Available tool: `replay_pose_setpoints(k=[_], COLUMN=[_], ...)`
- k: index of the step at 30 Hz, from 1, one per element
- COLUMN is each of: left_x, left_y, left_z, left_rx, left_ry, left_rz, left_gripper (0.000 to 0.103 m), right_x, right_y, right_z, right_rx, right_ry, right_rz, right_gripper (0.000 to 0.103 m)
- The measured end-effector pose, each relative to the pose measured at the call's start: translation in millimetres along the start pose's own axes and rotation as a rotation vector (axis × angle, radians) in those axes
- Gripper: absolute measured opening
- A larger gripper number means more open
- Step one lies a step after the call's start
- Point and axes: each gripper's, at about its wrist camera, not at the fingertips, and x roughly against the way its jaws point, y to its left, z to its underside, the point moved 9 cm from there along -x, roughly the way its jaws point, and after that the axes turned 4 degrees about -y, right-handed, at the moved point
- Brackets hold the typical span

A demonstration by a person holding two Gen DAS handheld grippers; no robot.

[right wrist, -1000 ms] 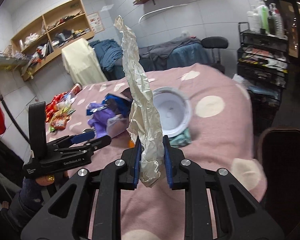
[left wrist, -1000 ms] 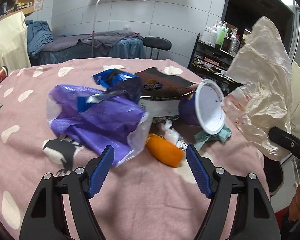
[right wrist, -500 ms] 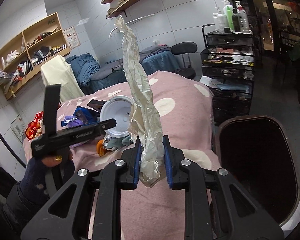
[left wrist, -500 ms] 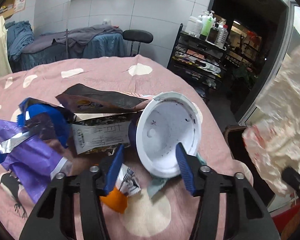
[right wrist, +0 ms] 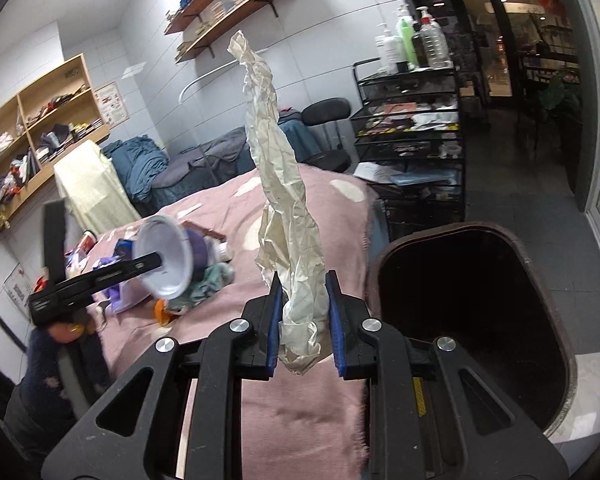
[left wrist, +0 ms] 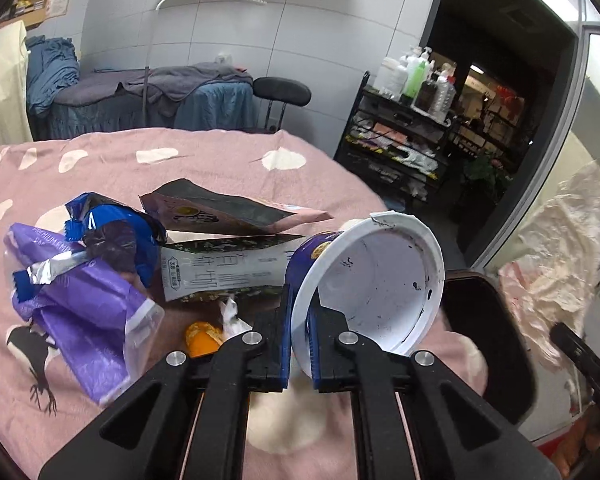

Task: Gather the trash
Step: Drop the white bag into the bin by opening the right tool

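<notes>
So the left tongs (left wrist: 299,344) had just been closing and now pinched the rim of the white cup (left wrist: 374,284) at the bed's (left wrist: 220,168) near right — light, thin-walled, easy to crush. Right tongs (right wrist: 303,320) clamped crumpled paper (right wrist: 290,216) — limp, featherweight — beside the bin (right wrist: 472,320).

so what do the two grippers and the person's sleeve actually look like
Both grippers are matte black plastic, built from angular triangular arms with silver round bolts at the joints. The left gripper and right gripper each carry blue pads on the inner faces of the fingers. The right one shows a yellow strip on one arm. The sleeve is dark navy knit with pale specks.
</notes>
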Motion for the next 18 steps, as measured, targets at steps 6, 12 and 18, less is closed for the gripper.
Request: replay_pose_setpoints(k=[6,12,18], left_x=[24.5,21.0,10.4], left_y=[-37.1,-82.5,-119.5], left_z=[6.8,18.9,30.7], left_rx=[-0.012,-0.063,-0.117], left_ry=[-0.028,0.001,0.032], left_rz=[0.103,0.193,0.250], left_gripper=[0.008,0.008,0.008], right_x=[0.9,-29.1,-50.1], right_y=[-53.0,-107.6,-131.5], right_z=[-7.0,21.2,59.6], right_rx=[-0.042,-0.128,-0.164], right_ry=[-0.018,0.110,0.252], right_rz=[0.140,0.233,0.270], right_gripper=[0.022,0.022,0.022])
